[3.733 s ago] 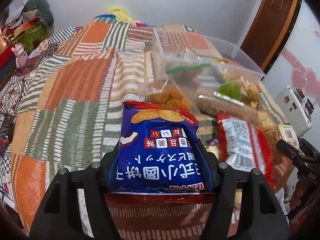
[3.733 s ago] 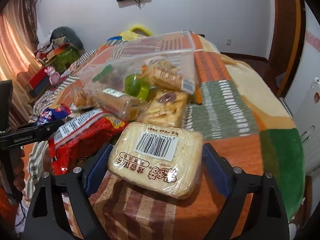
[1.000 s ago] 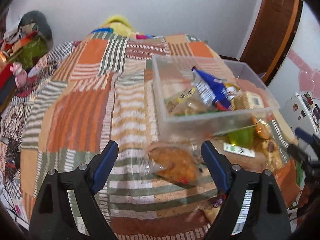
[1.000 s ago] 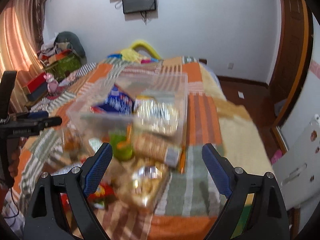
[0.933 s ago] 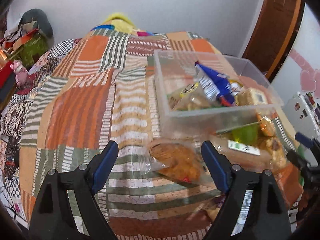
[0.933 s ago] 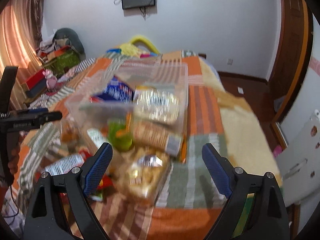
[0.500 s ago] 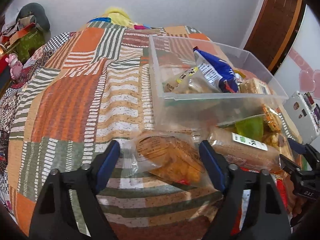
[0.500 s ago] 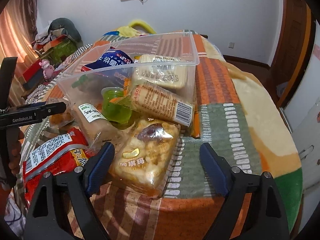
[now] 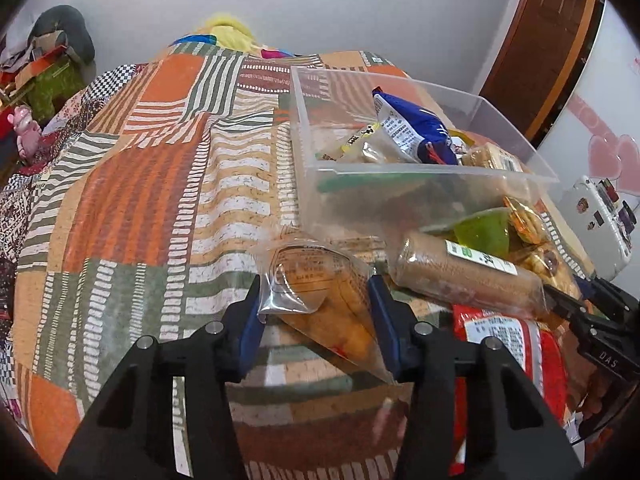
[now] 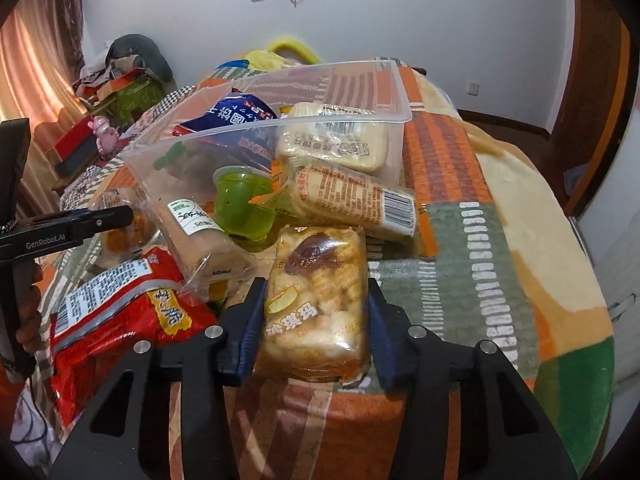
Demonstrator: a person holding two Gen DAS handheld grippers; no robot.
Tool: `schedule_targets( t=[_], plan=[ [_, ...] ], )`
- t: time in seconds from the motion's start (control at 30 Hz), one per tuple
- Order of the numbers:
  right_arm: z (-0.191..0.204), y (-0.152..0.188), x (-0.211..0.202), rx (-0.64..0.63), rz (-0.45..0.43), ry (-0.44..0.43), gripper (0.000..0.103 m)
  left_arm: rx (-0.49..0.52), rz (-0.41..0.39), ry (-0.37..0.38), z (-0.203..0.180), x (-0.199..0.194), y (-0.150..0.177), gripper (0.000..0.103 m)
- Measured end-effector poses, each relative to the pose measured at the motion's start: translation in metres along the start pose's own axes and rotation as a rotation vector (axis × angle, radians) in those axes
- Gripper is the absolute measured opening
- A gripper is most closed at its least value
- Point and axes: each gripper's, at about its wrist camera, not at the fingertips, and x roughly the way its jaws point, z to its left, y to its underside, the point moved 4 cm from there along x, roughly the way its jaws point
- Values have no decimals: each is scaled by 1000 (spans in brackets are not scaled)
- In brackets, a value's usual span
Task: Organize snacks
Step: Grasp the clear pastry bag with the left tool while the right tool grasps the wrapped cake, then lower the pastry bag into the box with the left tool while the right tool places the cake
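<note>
A bed under a patchwork blanket [image 9: 132,184], white wall behind. Near the far right part, a clear plastic bin [image 10: 372,80] with a blue snack bag [image 10: 228,120] and a pale cake pack [image 10: 332,142] inside. In front of the bin, loose on the blanket: a green jelly cup [image 10: 242,204], a long biscuit pack [image 10: 352,196], a brown roll pack [image 9: 464,280], a red bag [image 10: 116,300]. Left gripper [image 9: 316,312] closed narrow on a clear bag of orange snacks [image 9: 320,296]. Right gripper [image 10: 316,316] clamped on both sides of a yellow puffed snack pack [image 10: 318,300], just before the biscuit pack.
</note>
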Motion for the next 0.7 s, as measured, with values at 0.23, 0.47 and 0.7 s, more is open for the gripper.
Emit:
schedule_targets(
  t=[0.23, 0.47, 0.7],
  plan=[
    [-2, -2, -18, -2, -33, -10, 43, 12, -32, -13, -6, -27, 5, 49],
    [4, -17, -39, -12, -103, -33, 43, 23, -103, -13, -16, -61, -4, 49],
    [11, -51, -49, -28, -188, -40, 43, 40, -198, 11, -29, -87, -40, 49]
  ],
)
